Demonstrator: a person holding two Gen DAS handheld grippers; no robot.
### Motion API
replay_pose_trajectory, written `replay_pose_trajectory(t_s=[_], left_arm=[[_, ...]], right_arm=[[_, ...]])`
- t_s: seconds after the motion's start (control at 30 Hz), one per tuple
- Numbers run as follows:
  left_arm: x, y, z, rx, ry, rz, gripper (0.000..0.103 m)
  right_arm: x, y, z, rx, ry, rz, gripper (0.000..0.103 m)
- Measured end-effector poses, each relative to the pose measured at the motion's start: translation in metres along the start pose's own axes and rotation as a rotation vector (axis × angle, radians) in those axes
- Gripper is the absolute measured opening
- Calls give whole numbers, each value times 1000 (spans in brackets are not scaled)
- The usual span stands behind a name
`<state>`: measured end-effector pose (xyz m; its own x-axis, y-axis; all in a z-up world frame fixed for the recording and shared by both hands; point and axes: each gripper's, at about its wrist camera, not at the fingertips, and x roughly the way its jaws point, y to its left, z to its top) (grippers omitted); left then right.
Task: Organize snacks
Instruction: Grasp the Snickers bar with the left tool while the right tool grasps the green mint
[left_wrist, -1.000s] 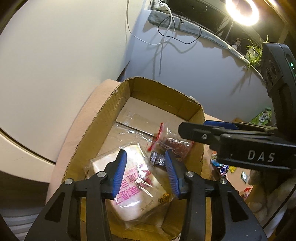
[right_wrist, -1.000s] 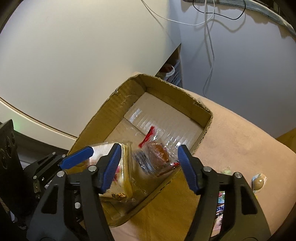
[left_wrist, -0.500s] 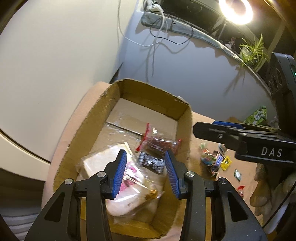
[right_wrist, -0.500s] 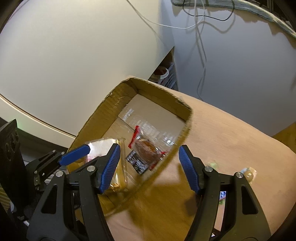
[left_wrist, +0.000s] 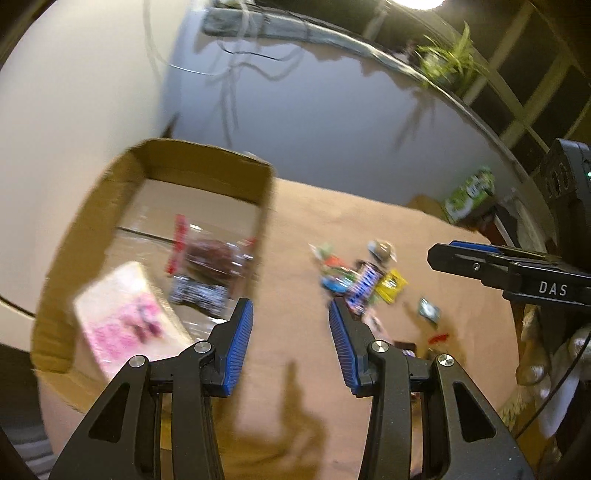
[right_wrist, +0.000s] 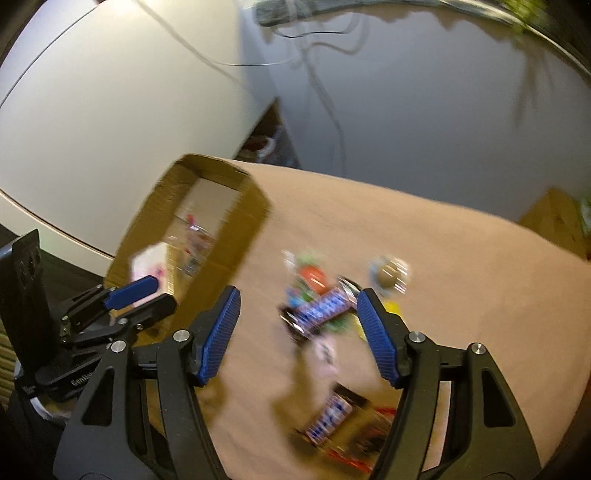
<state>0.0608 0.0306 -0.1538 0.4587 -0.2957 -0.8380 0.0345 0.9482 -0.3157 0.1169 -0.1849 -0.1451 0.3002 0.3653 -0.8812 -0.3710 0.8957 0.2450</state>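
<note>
Heavy motion blur in both my feeds: the brown cardboard box (left_wrist: 155, 206) and the scattered colourful snack wrappers (right_wrist: 317, 306) smear badly. A bright round lamp (left_wrist: 413, 3) glares top right in my left view. Gripper shadows fall on the tan tabletop (right_wrist: 443, 258). Fisheye edges bend and darken.

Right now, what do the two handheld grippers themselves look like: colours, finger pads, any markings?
Both match: the left gripper and right gripper have matte black angular frames with triangular cutouts and silver screw heads. The fingers carry ribbed blue pads. Seen from the left wrist, the right gripper's side reads "DAS" in white, beside a black housing with a small green light. No sleeves or hands show.
</note>
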Motion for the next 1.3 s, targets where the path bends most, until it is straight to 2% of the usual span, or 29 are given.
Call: replay_pose_trajectory(t_s=[0.33,0.53,0.73,0.9,1.3], left_arm=[[27,-59,-18,113,102,-86,42],[44,-88,-37,173,178,-118,42],[59,-103,-51,204,245,-134,42],[73,-109,-58,206,281,-132,42],[98,-123,-63,241,308,-97,41]], right_arm=[[-17,-74,-54,147,36,-94,69],[-11,-97,-73,182,56,-143,69],[14,-97,-78,92,113,-166,67],[35,-90,-76,-17,175,-184,50],[71,-78,-70,-178,264,-249,46]])
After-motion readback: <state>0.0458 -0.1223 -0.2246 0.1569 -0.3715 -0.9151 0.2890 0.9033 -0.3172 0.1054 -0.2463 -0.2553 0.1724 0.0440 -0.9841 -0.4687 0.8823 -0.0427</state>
